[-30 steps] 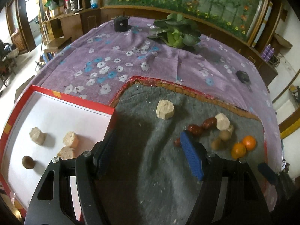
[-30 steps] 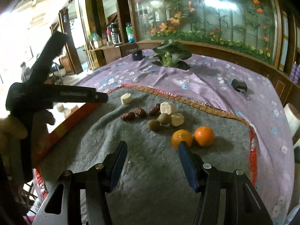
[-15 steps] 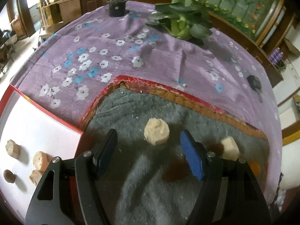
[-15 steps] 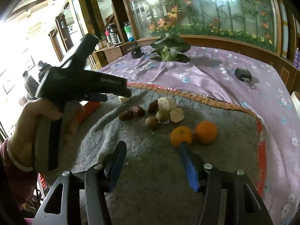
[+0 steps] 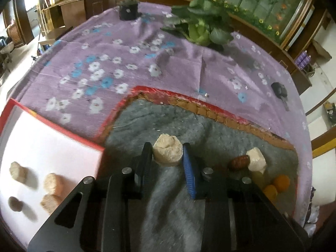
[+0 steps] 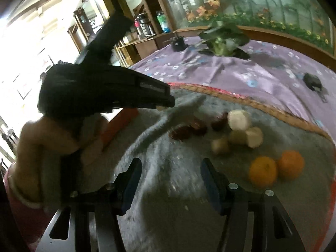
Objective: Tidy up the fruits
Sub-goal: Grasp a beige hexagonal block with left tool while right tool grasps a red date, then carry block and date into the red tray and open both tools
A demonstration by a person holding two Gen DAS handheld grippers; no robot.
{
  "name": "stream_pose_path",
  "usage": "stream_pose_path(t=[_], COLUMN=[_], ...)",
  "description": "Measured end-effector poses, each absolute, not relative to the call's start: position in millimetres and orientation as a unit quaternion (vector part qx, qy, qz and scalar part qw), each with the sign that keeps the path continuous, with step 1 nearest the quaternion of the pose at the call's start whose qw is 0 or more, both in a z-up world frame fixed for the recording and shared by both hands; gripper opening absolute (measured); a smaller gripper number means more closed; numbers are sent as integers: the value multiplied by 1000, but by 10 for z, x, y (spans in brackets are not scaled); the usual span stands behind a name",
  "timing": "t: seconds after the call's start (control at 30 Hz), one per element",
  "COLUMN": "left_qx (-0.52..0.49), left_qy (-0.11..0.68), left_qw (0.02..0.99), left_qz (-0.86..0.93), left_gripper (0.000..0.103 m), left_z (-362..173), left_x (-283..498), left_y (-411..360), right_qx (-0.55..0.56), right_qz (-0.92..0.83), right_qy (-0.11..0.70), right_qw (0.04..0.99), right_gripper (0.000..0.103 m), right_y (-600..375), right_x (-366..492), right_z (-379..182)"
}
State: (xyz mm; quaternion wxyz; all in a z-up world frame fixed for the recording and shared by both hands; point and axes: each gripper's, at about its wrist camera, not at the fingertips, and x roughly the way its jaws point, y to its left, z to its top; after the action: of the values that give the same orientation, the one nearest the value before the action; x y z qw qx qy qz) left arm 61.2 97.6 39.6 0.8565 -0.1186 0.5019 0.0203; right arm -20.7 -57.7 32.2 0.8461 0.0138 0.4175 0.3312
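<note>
A purple tablecloth [image 5: 130,63] printed with white and blue flowers covers the round table, creased near its middle. Toward the far side sits a leafy green plant [image 5: 201,25] — broad dark leaves around a paler centre — and to its left a small black pot-like object [image 5: 128,10], too blurred to name more closely. A small black device [image 5: 279,90] lies on the cloth near the right edge. Behind the table runs a wooden ledge [image 5: 260,42] under a mural of bamboo and orange flowers [image 6: 262,6]. At the back left, a wooden sideboard [image 6: 145,42] carries a flask and bottles.
</note>
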Motion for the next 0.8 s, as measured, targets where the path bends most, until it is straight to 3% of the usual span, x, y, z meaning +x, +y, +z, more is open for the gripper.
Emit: stream_pose_path(t=[0.43,0.53,0.63,0.8], left_qx=[-119,-118,-116,-111], left_qy=[475,476,477,472], left_qw=[872,872,871,875], left_qz=[8,8,7,12], left_gripper=[28,28,28,28], left_z=[687,680,672,699], left_x=[205,176,151,72], left_y=[1263,1285,1282,1299], right_qx=[-96,-132,-151,-140], right_qz=[321,311,310,301], right_qy=[410,403,396,403], right_qw=[848,850,851,853], right_gripper=[50,45,33,33], right_y=[-123,-66,-35,-95], right_x=[259,269,202,103], right_z=[102,71,84,161])
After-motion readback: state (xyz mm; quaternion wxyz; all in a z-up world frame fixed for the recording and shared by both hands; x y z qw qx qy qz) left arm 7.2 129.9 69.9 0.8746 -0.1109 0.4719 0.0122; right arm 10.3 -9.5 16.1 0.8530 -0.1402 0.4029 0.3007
